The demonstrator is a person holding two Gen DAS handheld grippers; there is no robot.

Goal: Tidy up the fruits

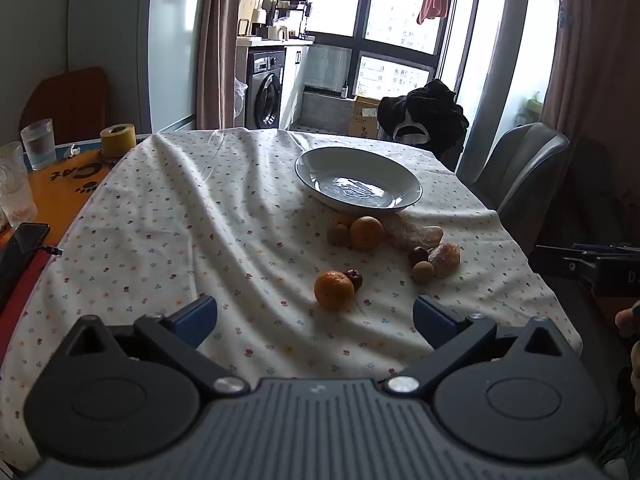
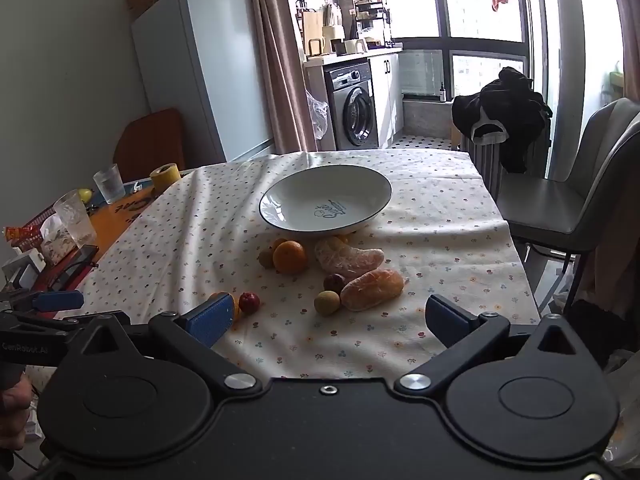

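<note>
The fruits lie loose on the cream cotton tablecloth printed with small flowers (image 1: 168,216), gathered on the near side of the wide shallow white ceramic plate with a dark rim (image 1: 408,184), which stands bare of fruit and looks meant to receive them. Closest to the left gripper (image 1: 315,316) is a round orange mandarin with its skin on (image 1: 334,289), with a small dark red date (image 1: 354,279) touching its far side; both sit apart from the main cluster. That cluster hugs the plate's near rim: a second whole orange mandarin (image 1: 366,232), a small round tan longan (image 1: 338,235) just beside it, a pale peeled citrus piece (image 1: 412,234), then a second dark red date (image 1: 418,256), another tan longan (image 1: 423,272) and a peeled orange mandarin (image 1: 445,259) packed together. Being round and loose on wrinkled cloth, they would probably roll if nudged, so each likely wants a grip from both sides. The left gripper hangs low over the near table edge, level and aimed forward, its blue-padded jaws spread wide and holding nothing, with the lone mandarin roughly between them but farther out. The right gripper (image 2: 330,318) is posed alike, jaws parted and bare, pointing toward the peeled pieces. By my judgement, no fruit has been moved to the plate yet, and the lone mandarin is the easiest first pick
</note>
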